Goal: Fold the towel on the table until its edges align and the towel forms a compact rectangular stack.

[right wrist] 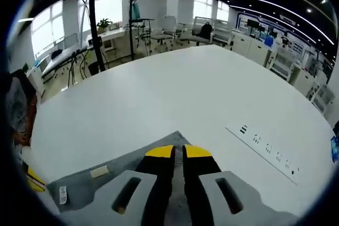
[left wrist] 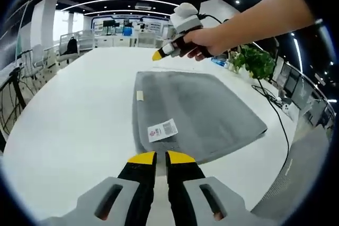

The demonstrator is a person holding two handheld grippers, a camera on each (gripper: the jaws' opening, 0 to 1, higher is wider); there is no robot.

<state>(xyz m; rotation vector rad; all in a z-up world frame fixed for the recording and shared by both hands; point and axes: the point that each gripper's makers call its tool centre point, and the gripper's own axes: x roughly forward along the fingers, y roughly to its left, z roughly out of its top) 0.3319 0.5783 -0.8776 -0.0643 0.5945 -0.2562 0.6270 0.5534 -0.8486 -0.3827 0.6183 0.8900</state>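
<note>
In the left gripper view, the left gripper [left wrist: 161, 158] hangs at the near edge of the grey towel [left wrist: 201, 112], jaws nearly pressed together with a thin gap, pinching nothing. The towel lies flat on the white worktop [left wrist: 79, 115], a printed label [left wrist: 162, 129] near its front edge and a small tag [left wrist: 140, 96] on its left edge. Bare worktop spreads to the left. Beyond the far edge a hand [left wrist: 204, 43] holds the right gripper [left wrist: 157, 55].

In the right gripper view, the right gripper [right wrist: 178, 152] sits over a towel [right wrist: 85, 186] corner, jaws close together; whether they pinch cloth, I cannot tell. Open worktop [right wrist: 175, 93] lies ahead, with a power strip [right wrist: 267, 149] on the right.
</note>
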